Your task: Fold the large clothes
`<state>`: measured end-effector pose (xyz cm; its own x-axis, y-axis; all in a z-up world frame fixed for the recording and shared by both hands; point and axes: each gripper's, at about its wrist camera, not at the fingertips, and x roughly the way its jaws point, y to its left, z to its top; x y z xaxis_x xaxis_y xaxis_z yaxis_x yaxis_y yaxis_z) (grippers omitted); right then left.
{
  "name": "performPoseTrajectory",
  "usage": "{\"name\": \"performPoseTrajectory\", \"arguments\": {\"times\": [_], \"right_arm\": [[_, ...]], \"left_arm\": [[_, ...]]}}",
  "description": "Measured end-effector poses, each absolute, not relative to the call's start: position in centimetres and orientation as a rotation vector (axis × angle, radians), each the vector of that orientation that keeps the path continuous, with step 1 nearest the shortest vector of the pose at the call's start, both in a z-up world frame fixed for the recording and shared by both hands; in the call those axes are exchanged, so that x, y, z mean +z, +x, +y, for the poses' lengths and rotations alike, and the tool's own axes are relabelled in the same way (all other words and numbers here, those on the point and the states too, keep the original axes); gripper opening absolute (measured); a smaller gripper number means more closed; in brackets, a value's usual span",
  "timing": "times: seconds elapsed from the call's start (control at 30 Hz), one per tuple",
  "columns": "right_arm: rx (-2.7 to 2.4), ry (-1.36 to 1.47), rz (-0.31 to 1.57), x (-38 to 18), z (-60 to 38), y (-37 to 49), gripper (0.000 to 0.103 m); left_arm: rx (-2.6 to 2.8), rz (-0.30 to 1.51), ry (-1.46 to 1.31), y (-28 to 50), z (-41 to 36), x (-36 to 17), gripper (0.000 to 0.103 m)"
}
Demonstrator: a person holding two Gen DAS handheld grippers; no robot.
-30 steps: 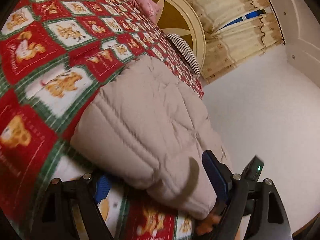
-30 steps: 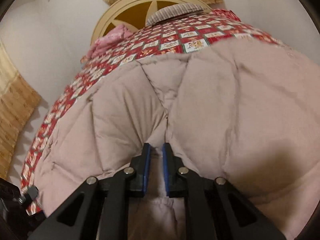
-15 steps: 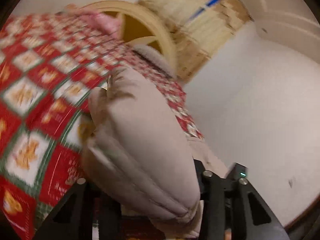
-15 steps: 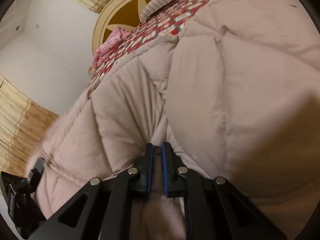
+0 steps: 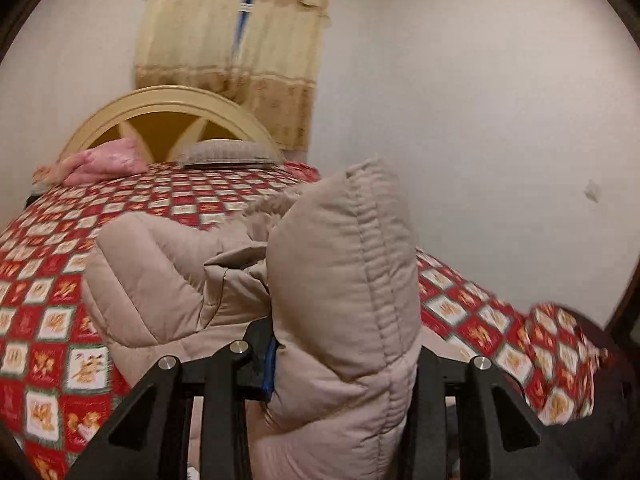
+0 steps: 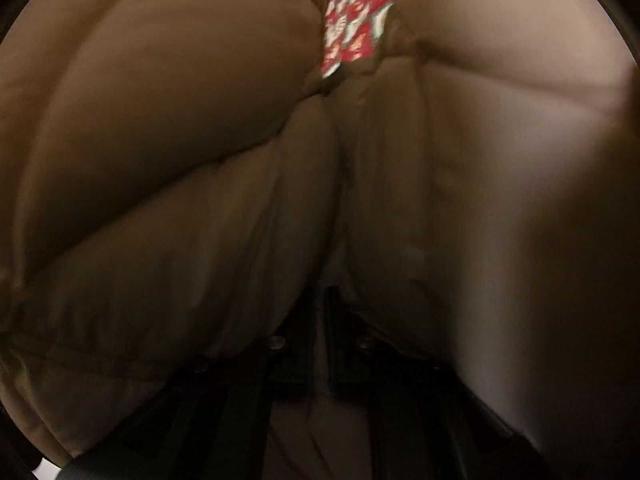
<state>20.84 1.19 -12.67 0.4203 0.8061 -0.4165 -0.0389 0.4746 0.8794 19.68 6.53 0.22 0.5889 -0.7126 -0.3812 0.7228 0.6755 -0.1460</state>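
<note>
Jacket (image 5: pixel 344 280): puffy, soft, light, slippery; grip at stitched edges. Left hand-held gripper (image 5: pixel 344 364) and right hand-held gripper (image 6: pixel 320 340) both clamp it.

jacket (image 5: pixel 168 280): on bed (image 5: pixel 48 320), part raised in left claw (image 5: pixel 344 360)
pillows (image 5: pixel 228 152): far end, against headboard (image 5: pixel 168 100)
curtain (image 5: pixel 240 52): behind headboard
wall (image 5: pixel 500 120): right of bed

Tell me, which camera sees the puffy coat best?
The left wrist view: the beige puffer coat is well lit, one padded end raised between the left gripper fingers. The right wrist view shows only dark, blurry quilting.
</note>
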Motion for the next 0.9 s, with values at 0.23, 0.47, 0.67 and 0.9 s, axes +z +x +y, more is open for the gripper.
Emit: {"name": "performPoseTrajectory", "arguments": {"times": [0.23,0.47,0.67,0.9], "right_arm": [[0.360,0.958,0.778,-10.6,-11.4,12.3,0.015],[0.150,0.933,0.550,-8.5,-21.4,6.2,0.059],[0.165,0.744,0.483,-5.0,-22.6,7.1,0.067],[0.192,0.592,0.718,-8.0,-22.5,15.6,0.024]], "left_arm": [[-0.977,0.440,0.174,17.2,-0.9,-2.3,0.037],[-1.069,0.407,0.531,12.3,-8.0,-7.6,0.037],[-1.138,0.413,0.596,11.9,-9.1,-10.3,0.037],[-1.145,0.387,0.544,12.4,-6.8,-10.0,0.037]]}}
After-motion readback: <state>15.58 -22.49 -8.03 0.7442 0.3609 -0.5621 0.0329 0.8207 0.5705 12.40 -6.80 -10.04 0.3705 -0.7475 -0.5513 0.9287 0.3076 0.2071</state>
